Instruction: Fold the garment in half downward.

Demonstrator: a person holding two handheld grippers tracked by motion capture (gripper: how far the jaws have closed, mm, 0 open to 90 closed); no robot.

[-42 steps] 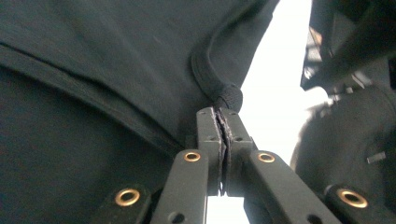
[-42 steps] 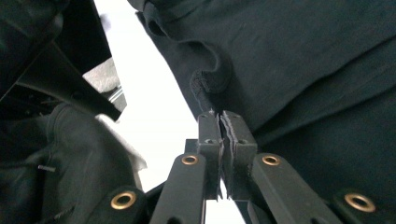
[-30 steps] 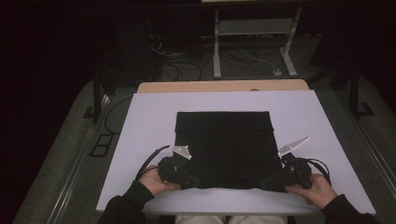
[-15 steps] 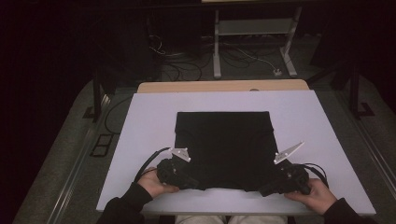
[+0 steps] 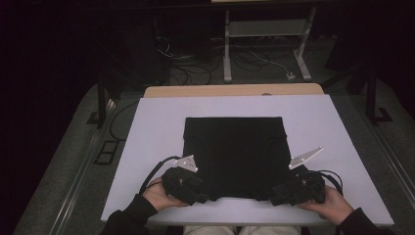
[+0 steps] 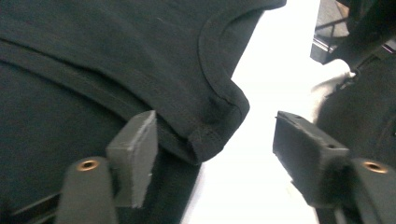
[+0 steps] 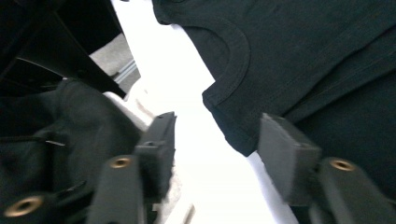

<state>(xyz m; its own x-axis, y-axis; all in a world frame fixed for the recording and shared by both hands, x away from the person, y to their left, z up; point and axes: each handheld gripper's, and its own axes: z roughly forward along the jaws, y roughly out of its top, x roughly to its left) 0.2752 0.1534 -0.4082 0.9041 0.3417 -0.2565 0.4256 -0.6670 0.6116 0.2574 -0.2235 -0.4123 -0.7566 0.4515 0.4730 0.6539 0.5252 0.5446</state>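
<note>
A black garment (image 5: pixel 234 152) lies folded flat in a square on the white tabletop (image 5: pixel 337 127). My left gripper (image 5: pixel 201 195) rests at its near left corner and my right gripper (image 5: pixel 275 195) at its near right corner. In the left gripper view the jaws of the left gripper (image 6: pixel 215 156) stand apart, and the hemmed corner of the garment (image 6: pixel 205 135) lies loose between them. The right gripper (image 7: pixel 219 149) also has its jaws spread around a corner of the garment (image 7: pixel 233 126), with neither pad pressing on it. Both pairs of jaws have just been opening.
A wooden table edge (image 5: pixel 235 90) runs behind the white top. Beyond it, cables and a metal stand (image 5: pixel 264 54) sit on the dark floor. A person's hands and dark sleeves (image 5: pixel 142 210) come in at the near edge.
In the high view both hands stay at the garment's near corners with barely any shift. The garment lies flat as before.
</note>
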